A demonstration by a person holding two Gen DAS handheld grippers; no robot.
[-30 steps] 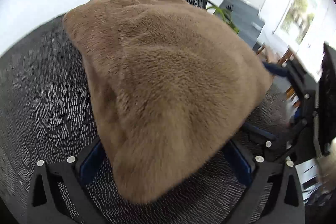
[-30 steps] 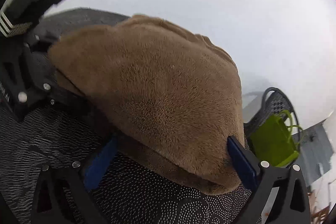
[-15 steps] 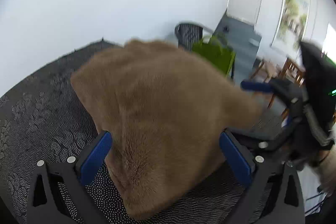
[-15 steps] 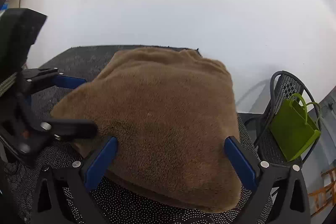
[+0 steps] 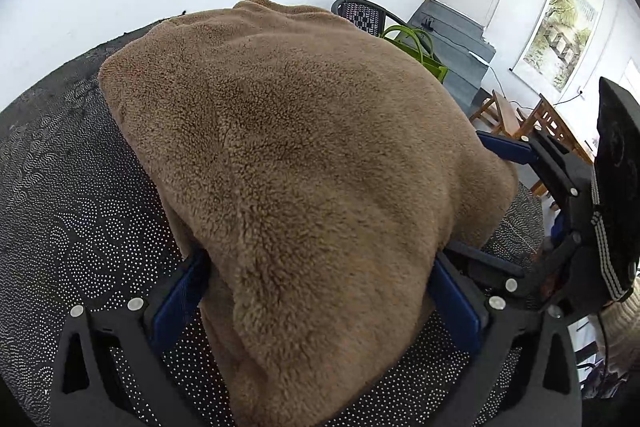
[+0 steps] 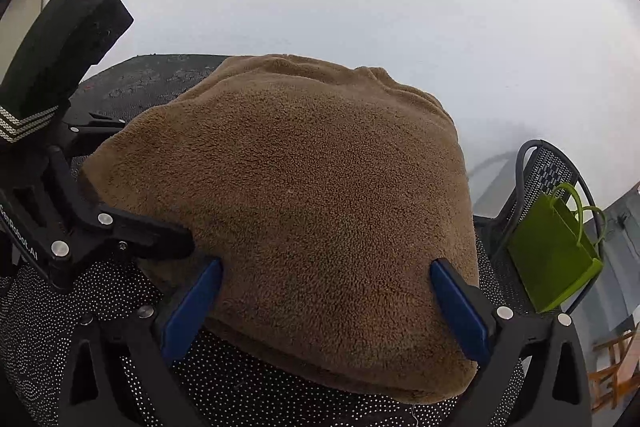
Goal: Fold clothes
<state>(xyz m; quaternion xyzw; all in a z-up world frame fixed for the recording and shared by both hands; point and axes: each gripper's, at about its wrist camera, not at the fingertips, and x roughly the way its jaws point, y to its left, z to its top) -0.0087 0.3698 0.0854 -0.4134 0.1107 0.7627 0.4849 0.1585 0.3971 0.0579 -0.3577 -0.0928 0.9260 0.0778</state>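
Note:
A thick brown fleece garment (image 5: 304, 155) lies folded in a mound on the dark dotted tablecloth (image 5: 72, 207). My left gripper (image 5: 320, 291) is open, its blue fingers (image 5: 180, 295) spread wide on either side of the mound's near end, which bulges between and over them. My right gripper (image 6: 326, 303) is open too, straddling the near edge of the garment (image 6: 320, 195). Each gripper appears in the other's view: the right gripper (image 5: 464, 191) at the garment's right side, the left gripper (image 6: 154, 183) at its left side. The fingertips are partly hidden by fleece.
A black mesh chair (image 6: 548, 167) with a green bag (image 6: 552, 251) on it stands beyond the table's right side. Wooden furniture (image 5: 516, 119), a door and a wall picture lie further off. A white wall is behind the table.
Half a second ago both grippers were drawn back with the garment farther off. Now both are pushed in close again, and the fleece fills the space between their fingers.

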